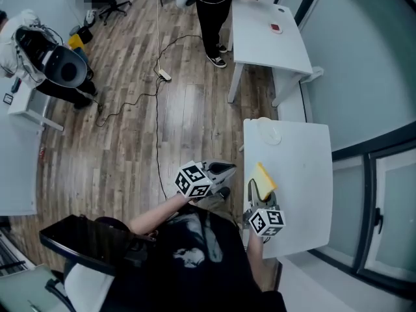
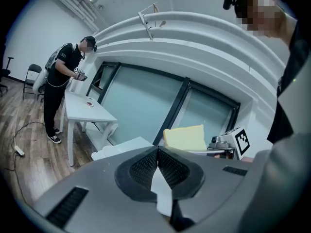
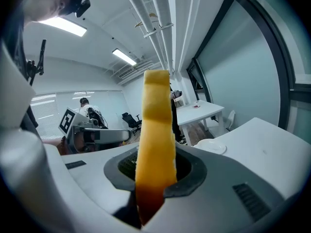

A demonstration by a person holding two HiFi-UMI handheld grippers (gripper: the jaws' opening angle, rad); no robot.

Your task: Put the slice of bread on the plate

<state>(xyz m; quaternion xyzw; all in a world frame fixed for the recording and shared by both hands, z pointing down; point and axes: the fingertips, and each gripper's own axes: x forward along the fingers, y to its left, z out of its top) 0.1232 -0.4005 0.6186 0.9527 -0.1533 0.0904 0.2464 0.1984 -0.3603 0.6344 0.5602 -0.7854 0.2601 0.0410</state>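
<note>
A yellow slice of bread [image 1: 264, 177] stands on edge, and my right gripper [image 1: 260, 191] is shut on it above the near part of the white table [image 1: 305, 194]. In the right gripper view the bread [image 3: 155, 125] rises between the jaws and hides the gap. A white plate [image 1: 267, 132] lies at the table's far left corner, also seen low ahead as a plate [image 3: 210, 146]. My left gripper [image 1: 227, 169] hovers left of the table over the floor, shut with nothing in it; its pads [image 2: 146, 168] meet. From there the bread [image 2: 185, 137] shows to the right.
A second white table [image 1: 270, 34] with a small red item stands further back, with a person [image 1: 213, 12] beside it. A cable [image 1: 156, 90] trails over the wooden floor. A glass wall [image 1: 383, 142] runs along the right. A dark chair [image 1: 91, 242] is at my lower left.
</note>
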